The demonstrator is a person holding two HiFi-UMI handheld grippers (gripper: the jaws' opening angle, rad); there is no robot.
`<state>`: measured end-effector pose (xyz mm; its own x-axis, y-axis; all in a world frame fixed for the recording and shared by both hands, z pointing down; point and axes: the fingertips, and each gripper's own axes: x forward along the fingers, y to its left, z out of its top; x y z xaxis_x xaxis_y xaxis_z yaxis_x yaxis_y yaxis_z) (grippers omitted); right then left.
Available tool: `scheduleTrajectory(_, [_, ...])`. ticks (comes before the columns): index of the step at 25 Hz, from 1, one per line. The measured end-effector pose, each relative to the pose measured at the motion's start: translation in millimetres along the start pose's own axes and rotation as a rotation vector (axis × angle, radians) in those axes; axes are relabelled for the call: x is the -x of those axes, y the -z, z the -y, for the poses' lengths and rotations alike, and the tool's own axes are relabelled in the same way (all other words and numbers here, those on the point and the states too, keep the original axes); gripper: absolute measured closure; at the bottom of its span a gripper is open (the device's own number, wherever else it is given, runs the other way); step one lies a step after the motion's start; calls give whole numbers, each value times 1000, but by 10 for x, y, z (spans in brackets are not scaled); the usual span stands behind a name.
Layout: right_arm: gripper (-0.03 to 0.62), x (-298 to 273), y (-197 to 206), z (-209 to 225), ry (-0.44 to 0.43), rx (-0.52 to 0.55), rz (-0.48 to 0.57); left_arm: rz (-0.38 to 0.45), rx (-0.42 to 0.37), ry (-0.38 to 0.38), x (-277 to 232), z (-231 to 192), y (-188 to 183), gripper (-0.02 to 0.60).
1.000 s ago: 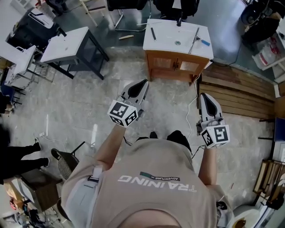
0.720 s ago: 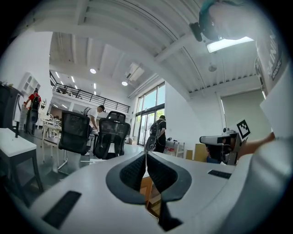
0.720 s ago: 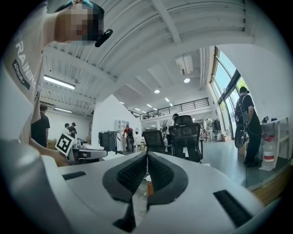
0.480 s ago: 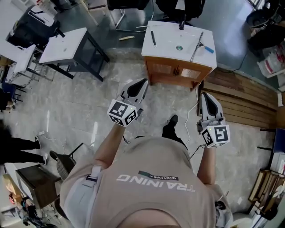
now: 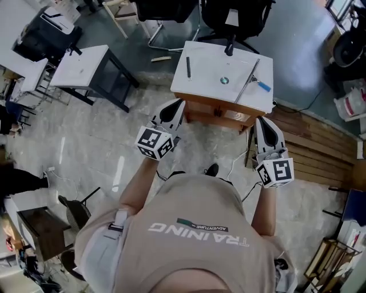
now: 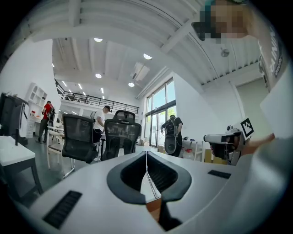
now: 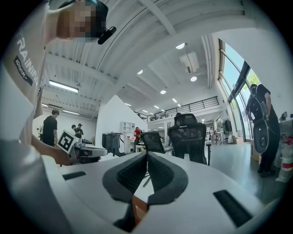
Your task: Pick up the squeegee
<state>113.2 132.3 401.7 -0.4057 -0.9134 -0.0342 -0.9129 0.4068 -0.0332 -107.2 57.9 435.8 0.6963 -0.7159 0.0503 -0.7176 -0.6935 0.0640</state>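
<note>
In the head view a white-topped wooden cabinet (image 5: 206,86) stands just ahead of me. On it lie a long thin grey squeegee (image 5: 250,79) with a blue piece (image 5: 263,87) by its near end, a dark slim tool (image 5: 187,67) and a small round object (image 5: 224,80). My left gripper (image 5: 178,105) is level with its tips at the cabinet's near left edge, jaws shut and empty. My right gripper (image 5: 261,121) hangs short of the near right corner, also shut and empty. Both gripper views show the pads meeting, left gripper (image 6: 146,153) and right gripper (image 7: 147,154).
A black office chair (image 5: 229,17) stands behind the cabinet, and a grey desk (image 5: 80,66) stands to the left. Wooden boards (image 5: 311,143) lie on the floor at the right. A cable (image 5: 231,166) runs across the floor near my feet. People stand far off in the hall.
The cabinet has come nearer in the head view as I walked toward it. Both grippers moved forward with me and stayed shut.
</note>
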Motion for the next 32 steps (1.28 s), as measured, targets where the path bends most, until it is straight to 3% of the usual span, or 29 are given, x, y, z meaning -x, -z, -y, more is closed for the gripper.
scheduleTrajectory(10, [562,-442,163,632,-59,-37,-26,-19,19,-63,-703,-125,104,575])
scheduleTrajectory(15, [562,-740,162,725,-68,-40,-25,-43,26,-61,-965,-344,181,575])
scheduleTrajectory(25, [562,-1712,178,1079,-27,-11,-52,-87,59,-40,-1837,-1182,452,575])
scheduleTrajectory(32, [563,-2418,141,1227,1,4,-50,-122,98,-116,-2280,-1950,684,572])
